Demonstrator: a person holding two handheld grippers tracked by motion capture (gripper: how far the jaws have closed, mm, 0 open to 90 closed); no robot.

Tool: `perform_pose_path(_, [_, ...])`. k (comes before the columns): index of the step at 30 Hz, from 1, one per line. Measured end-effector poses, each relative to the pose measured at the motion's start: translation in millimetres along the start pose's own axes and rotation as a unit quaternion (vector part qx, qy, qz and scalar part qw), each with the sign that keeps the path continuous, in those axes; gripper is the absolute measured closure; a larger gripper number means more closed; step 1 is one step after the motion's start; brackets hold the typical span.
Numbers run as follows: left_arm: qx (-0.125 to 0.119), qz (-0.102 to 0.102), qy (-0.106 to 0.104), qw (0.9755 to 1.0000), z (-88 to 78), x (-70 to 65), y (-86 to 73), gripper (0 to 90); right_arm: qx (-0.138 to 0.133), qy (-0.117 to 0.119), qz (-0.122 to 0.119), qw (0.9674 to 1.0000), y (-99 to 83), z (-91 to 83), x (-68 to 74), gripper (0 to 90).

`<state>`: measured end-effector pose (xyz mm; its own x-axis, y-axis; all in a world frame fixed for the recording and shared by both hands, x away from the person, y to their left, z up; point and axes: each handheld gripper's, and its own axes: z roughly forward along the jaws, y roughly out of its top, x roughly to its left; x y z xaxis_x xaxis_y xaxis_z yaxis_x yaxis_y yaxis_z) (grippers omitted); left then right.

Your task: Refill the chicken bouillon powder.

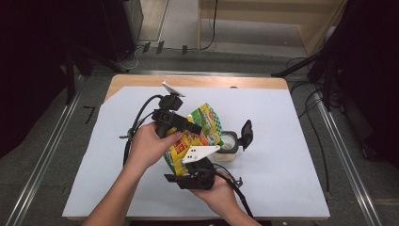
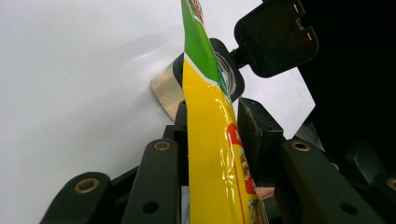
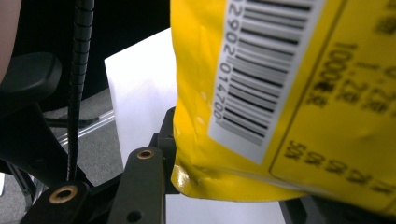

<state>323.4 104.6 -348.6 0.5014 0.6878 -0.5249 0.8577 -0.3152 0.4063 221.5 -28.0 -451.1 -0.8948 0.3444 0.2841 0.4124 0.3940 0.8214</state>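
Observation:
A yellow and green snack bag point(image 1: 204, 125) hangs tilted above the table, held from both sides. My left gripper point(image 1: 192, 128) comes in from the left and is shut on the bag's side edge point(image 2: 210, 140), one pad on each face. From below, my right gripper point(image 1: 182, 165) grips the bag's bottom corner point(image 3: 289, 93), where a barcode shows; its far jaw is hidden behind the bag. Just beyond the bag stands a small clear container point(image 1: 227, 143) with its black flip lid point(image 1: 246, 134) swung open. The bag's green top points toward the container's mouth point(image 2: 229, 70).
A white paper sheet point(image 1: 282, 141) covers most of the wooden table point(image 1: 141, 80). Black cables point(image 1: 136, 122) trail from both grippers across the sheet's left and front. Dark stands and rails flank the table.

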Motion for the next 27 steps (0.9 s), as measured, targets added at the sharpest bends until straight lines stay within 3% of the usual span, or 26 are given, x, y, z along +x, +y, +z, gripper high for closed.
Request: perform_pose_path(27, [0.002,0.003,0.001,1.0000,0.6,-0.1,0.3,70.0,0.000,0.000,0.003,1.0000,-0.4,-0.3,-0.2,64.2])
